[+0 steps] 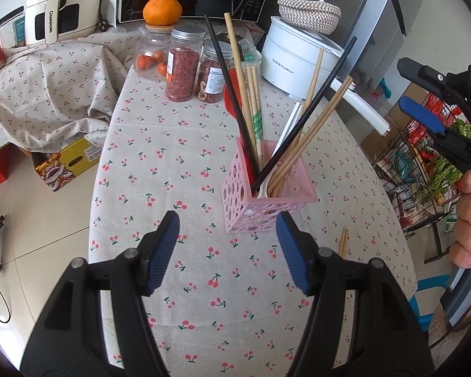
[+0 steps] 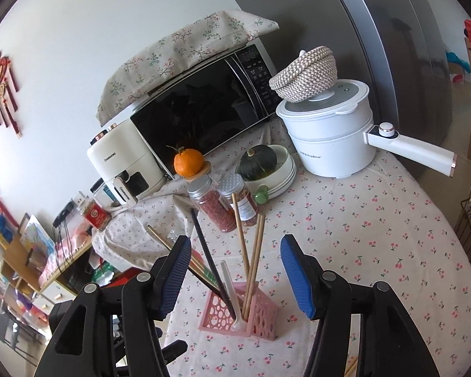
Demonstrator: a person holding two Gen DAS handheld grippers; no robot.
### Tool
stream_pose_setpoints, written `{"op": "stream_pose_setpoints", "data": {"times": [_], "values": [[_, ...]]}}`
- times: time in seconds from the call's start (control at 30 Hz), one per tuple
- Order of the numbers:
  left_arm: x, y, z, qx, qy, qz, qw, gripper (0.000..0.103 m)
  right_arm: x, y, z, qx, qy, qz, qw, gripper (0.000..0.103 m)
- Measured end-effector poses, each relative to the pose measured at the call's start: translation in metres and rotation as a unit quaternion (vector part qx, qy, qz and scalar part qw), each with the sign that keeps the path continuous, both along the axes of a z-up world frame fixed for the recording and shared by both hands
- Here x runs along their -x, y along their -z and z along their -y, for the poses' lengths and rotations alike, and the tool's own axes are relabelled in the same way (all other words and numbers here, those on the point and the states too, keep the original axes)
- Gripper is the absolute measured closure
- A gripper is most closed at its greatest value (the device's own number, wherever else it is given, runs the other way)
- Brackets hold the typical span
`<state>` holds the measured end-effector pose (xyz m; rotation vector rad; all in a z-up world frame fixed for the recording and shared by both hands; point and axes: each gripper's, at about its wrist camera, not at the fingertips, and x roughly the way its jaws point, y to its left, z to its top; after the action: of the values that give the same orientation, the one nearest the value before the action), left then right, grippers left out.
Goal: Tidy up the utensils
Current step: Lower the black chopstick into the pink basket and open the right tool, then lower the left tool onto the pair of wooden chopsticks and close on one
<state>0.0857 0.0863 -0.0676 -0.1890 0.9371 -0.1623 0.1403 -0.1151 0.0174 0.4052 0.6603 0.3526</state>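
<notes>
Left wrist view: both jaws are standing wide and empty; crowded pink holder (image 1: 268,193) is risking tipping when loose chopsticks (image 1: 343,242), lower right, go in.

Cherry-print worktop (image 1: 185,163) w/ microwave (image 2: 204,106), white elec. pot (image 2: 329,138) under a woven basket (image 2: 304,72), air fryer (image 2: 125,163), orange (image 1: 162,10) on a jar lid, goji jars (image 1: 182,62).

Both views bright, even daylight; soft faint shadows on bench (image 1: 185,163). Strong fisheye bending, black vignette at corners. Microwave door (image 2: 204,116) shows dark reflections. Centre sharp; slight softness toward rims, far left overexposed in right wrist view.
</notes>
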Motion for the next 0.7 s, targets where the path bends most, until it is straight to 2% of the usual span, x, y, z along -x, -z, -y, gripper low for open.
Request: {"op": "stream_pose_setpoints", "data": {"times": [0.13,0.37,0.53,0.7], "values": [[0.002,0.002,0.009,-0.007,0.009,-0.004,0.9999,0.028,0.008,0.003,0.017,0.021,0.009,-0.014,1.0,0.034],[0.003,0.012,0.033,-0.009,0.03,-0.033,0.999,0.024,0.022,0.027,0.044,0.074,0.011,-0.065,0.995,0.024],[0.004,0.018,0.056,-0.019,0.056,-0.049,0.9971,0.022,0.033,0.047,0.059,0.125,0.012,-0.102,0.987,0.019],[0.003,0.029,0.079,-0.021,0.078,-0.078,0.9937,0.021,0.042,0.069,0.076,0.161,0.009,-0.151,0.975,0.018]]}}
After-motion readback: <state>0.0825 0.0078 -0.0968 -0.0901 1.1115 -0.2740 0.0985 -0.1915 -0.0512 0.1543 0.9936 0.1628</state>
